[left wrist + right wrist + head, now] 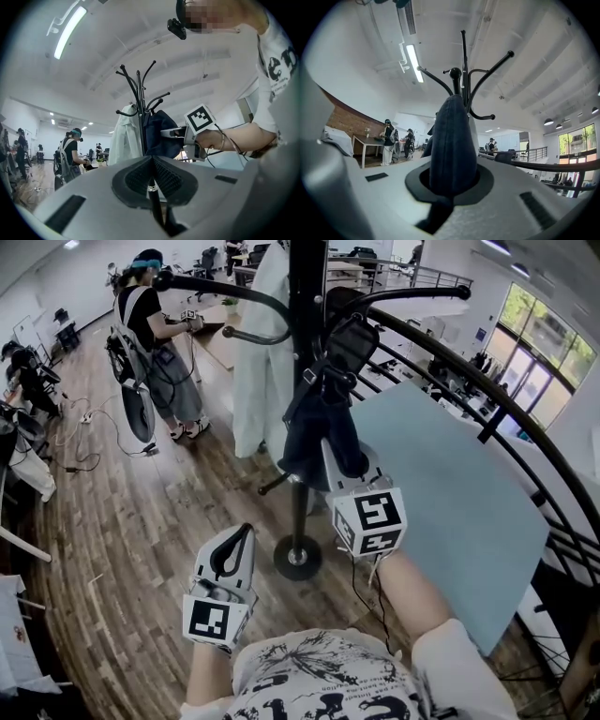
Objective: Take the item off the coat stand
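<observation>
A black coat stand [305, 296] rises from a round base [298, 557] on the wood floor. On its hooks hang a white coat [264, 362] and a dark blue fabric item [323, 418]. My right gripper [339, 451] points level at the stand and is shut on the dark blue item [452, 145], whose folded fabric fills the space between the pads. In the left gripper view the right gripper [168, 132] reaches into the dark item [161, 133]. My left gripper [247, 529] hangs lower left of the stand, shut and holding nothing.
A person with a backpack [155, 343] stands at the back left, near cables [94, 427] lying on the floor. A black railing [487, 399] and a light blue panel [450, 502] run along the right. Desks and other people are farther back.
</observation>
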`<state>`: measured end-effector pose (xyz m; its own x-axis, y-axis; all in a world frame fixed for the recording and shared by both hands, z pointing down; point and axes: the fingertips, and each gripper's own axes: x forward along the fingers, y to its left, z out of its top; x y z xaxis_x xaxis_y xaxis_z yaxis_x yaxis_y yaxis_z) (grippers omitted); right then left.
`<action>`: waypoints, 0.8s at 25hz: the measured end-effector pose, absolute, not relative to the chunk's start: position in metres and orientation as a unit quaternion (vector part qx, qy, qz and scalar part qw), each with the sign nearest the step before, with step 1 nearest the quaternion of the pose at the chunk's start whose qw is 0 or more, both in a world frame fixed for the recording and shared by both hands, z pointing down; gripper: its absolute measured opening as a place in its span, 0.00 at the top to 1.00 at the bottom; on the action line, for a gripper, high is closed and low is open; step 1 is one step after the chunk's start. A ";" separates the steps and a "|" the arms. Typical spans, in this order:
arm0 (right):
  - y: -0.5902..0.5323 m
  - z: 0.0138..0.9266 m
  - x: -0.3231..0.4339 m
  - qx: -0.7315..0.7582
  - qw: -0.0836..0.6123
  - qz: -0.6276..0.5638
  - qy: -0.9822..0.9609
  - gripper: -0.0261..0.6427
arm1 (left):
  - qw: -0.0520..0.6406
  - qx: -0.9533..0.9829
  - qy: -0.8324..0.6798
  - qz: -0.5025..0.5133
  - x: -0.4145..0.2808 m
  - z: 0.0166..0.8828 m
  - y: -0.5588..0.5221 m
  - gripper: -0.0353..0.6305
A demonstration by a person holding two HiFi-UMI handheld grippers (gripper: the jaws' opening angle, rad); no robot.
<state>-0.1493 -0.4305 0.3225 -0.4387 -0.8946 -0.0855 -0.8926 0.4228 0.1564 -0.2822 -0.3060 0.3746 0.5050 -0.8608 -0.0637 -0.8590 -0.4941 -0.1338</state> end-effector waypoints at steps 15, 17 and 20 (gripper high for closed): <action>-0.385 0.270 -0.126 0.508 -0.048 -0.138 -0.849 0.95 | 0.075 -0.852 0.519 -0.006 -0.263 0.371 -0.295 0.94; -0.376 0.267 -0.120 0.502 -0.055 -0.136 -0.852 0.95 | 0.073 -0.850 0.522 -0.007 -0.260 0.372 -0.292 0.94; -0.359 0.270 -0.106 0.489 -0.063 -0.129 -0.860 0.95 | 0.072 -0.847 0.527 -0.008 -0.249 0.373 -0.287 0.94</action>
